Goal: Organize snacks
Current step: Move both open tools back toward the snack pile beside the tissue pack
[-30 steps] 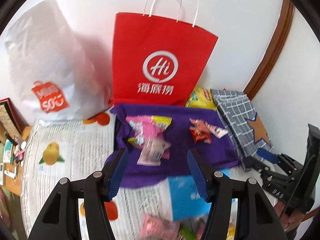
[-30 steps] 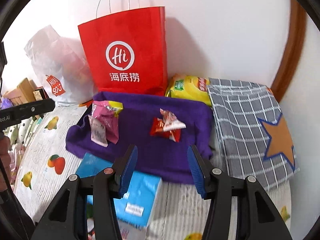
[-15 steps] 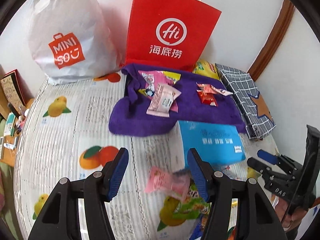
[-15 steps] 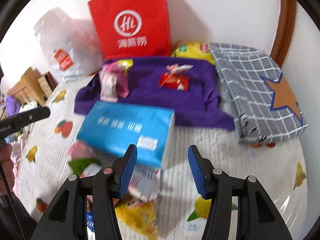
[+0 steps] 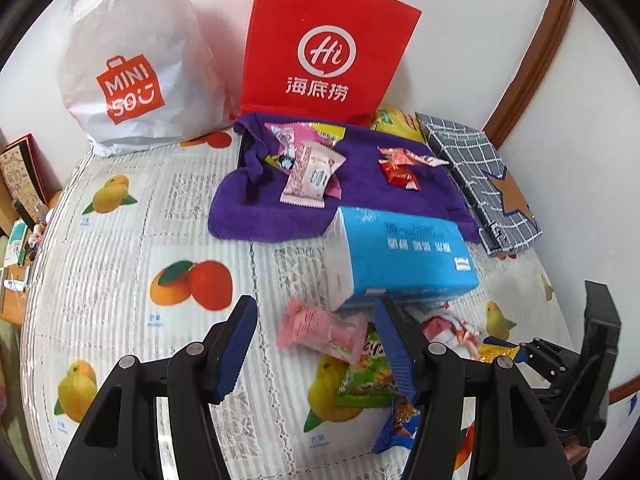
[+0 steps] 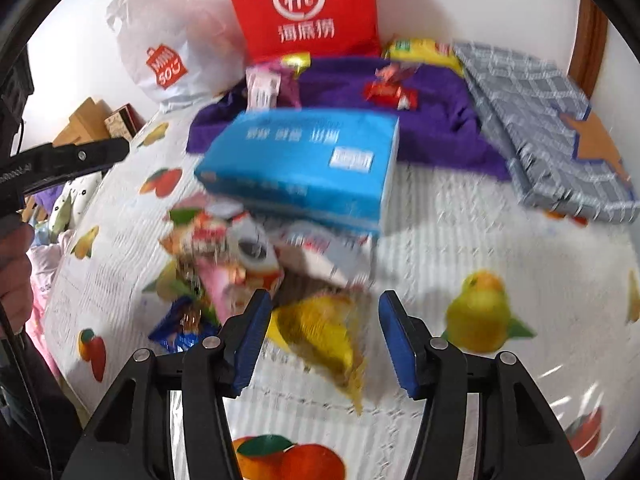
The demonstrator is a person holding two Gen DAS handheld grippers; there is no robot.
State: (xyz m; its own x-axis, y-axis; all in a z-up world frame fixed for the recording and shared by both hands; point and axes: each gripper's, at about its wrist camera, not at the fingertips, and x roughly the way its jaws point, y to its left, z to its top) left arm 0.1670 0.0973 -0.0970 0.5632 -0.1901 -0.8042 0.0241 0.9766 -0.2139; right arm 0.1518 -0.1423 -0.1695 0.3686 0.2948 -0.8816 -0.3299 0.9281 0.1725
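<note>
Below your right gripper [image 6: 320, 336], jaws opening and empty: yellow snack packet [image 6: 320, 332], seemingly lengthwise between them, though blurred. Left gripper [image 5: 316, 344], parted, empty: pink wrapped snack [image 5: 320, 328] directly ahead, lying crosswise.

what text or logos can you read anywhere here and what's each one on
"MINI SO" with a smile mark: white plastic bag.
"Hi" in a ring, above "海底捞": red paper bag.
Blue tissue pack: white print on top, too blurred to read.
Pink wrapper on the purple towel: print too small to read.
Tablecloth: tiny captions under the fruit, unreadable.
</note>
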